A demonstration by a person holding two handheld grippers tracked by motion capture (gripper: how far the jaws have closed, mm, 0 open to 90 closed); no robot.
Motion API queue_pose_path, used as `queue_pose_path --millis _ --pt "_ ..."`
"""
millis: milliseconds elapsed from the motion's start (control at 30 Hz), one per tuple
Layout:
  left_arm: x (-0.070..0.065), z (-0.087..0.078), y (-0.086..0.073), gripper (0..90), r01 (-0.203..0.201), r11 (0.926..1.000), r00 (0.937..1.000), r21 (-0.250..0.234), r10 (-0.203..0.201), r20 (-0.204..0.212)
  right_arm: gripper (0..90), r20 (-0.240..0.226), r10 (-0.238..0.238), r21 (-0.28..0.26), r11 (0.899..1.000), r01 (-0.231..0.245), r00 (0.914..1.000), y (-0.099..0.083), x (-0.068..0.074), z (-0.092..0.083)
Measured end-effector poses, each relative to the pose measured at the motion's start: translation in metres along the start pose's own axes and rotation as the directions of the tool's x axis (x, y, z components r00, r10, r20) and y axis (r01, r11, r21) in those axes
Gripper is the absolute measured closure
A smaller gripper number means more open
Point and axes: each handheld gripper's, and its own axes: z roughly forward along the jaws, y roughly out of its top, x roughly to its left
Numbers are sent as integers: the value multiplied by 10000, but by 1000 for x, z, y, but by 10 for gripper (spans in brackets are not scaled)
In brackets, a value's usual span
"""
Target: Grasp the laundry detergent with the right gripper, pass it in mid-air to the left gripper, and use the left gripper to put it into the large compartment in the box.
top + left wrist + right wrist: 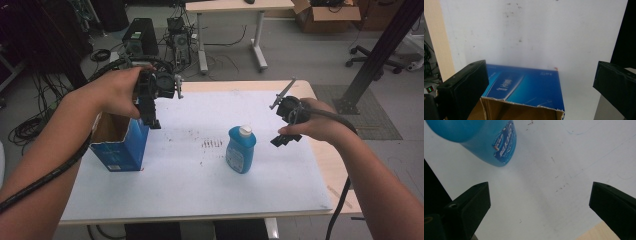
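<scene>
High view first: nearest us, our left claw (150, 117) hangs above the open blue cardboard box (122, 145), at its right-hand wall, jaws pointing down. Our right claw (282, 137) is raised off the table just to the right of the blue plastic bottle with a white cap (241, 149), apart from it and gripping nothing.

Looking along the left gripper view, our jaws stand wide, with nothing between them. Below and between them lies the box (529, 87), its torn brown rim toward us and its printed blue side beyond; past that runs the bare white table top (544, 37). In the right gripper view, our jaws are spread wide as well. The bottle (486, 142) sits ahead and to the left of the left jaw, outside the gap, and the scuffed white table top (564, 170) stretches away behind it.

We judge that we are at the approach step: the bottle stands upright on the table between our two claws, well to the right of the box, and neither claw has taken anything yet. Our next move probably calls for swinging the right claw leftward until the bottle's body sits squarely between the jaws, then closing firmly on the smooth plastic. The left claw seems placed to steady the box wall.
</scene>
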Motion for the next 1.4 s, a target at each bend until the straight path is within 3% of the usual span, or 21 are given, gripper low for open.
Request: queue_pose_path --millis 567,1033,1200,1400 --pt "-4 0 8 2 -148 9999 9999 -53 148 19 34 -490 93 -941 9955 -139 9988 -27 30 25" --pt "-6 0 9 3 -198 9998 9998 -41 198 13 34 -688 139 -1340 9907 -230 9975 -33 40 44" --pt "-6 2 8 3 -165 9999 9998 -42 166 70 33 -788 520 -1803 9814 -656 9955 -34 46 52" --pt "-5 5 11 3 -207 9998 9997 -67 207 89 31 -754 662 -2135 9736 -809 9950 -35 51 58"
